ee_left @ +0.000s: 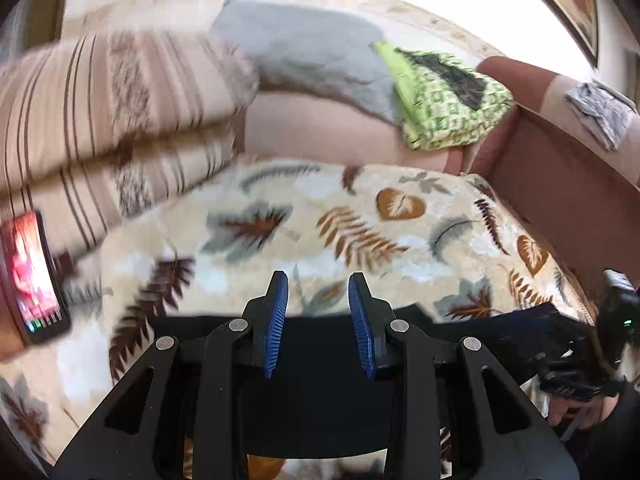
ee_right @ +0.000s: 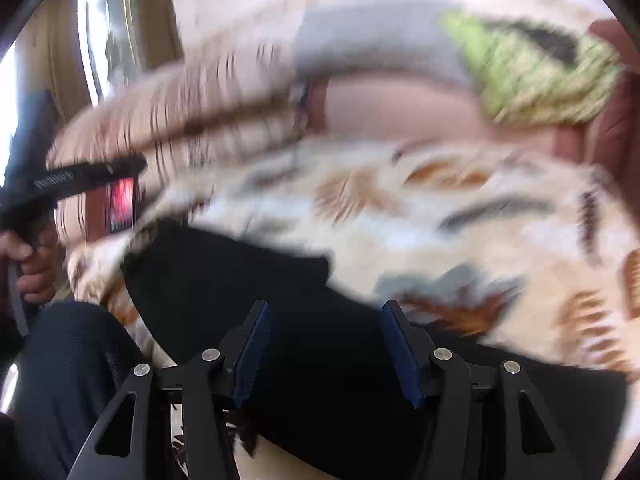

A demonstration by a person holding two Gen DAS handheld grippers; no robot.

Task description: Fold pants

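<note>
1. The black pants [ee_left: 320,380] lie flat on a leaf-patterned blanket [ee_left: 280,216] that covers a sofa seat, at the near edge of the seat, right under both cameras.
2. The left hand-held gripper [ee_left: 318,288] hovers over the far edge of the pants with its blue-padded fingers [ee_left: 276,320] apart; nothing is between them, so it is released.
3. In the right wrist view the picture is heavily motion-blurred. The right hand-held gripper [ee_right: 326,312] is above the pants [ee_right: 304,340] with its fingers spread wide and only dark cloth showing behind the gap; it grasps nothing.
4. The right hand-held gripper also shows at the right edge of the left wrist view [ee_left: 576,356], low beside the pants.
5. A striped beige cushion [ee_left: 104,112] leans at the back left of the seat, and a phone [ee_left: 32,276] with a lit red screen lies just beside it at the left edge.
6. Along the sofa back rest a grey cloth [ee_left: 312,48] and, touching its right end, a green patterned cloth [ee_left: 444,96].
7. A small grey rag [ee_left: 600,112] sits on the brown armrest [ee_left: 560,184] to the right.
</note>
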